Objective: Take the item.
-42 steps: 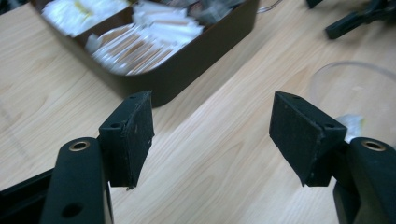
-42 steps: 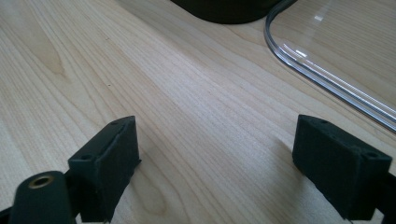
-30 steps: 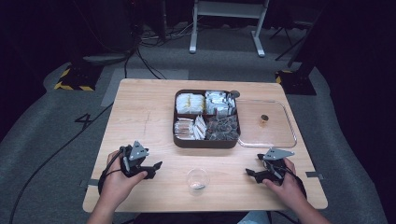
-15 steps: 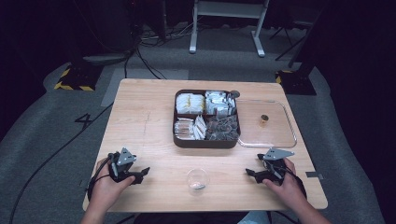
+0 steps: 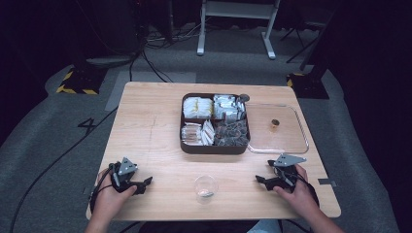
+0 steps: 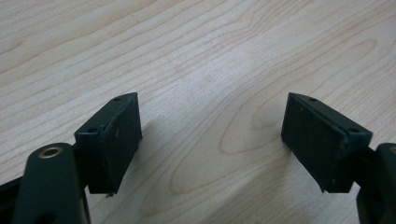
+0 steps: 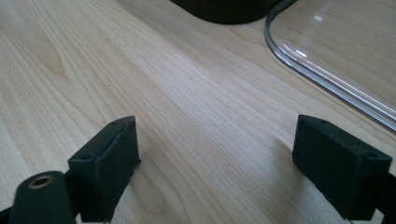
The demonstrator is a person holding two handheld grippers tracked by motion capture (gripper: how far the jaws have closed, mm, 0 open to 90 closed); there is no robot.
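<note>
Two black tools spread wide, pale grained wood table, clear plastic lid

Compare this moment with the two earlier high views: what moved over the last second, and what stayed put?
The left gripper drew back toward the person and the table's left near corner; its jaws stand open over bare wood, holding nothing. The right gripper stayed where it was near the right front edge, jaws open and empty. The divided tray, the clear lid beside it and the small clear cup kept their places.
</note>
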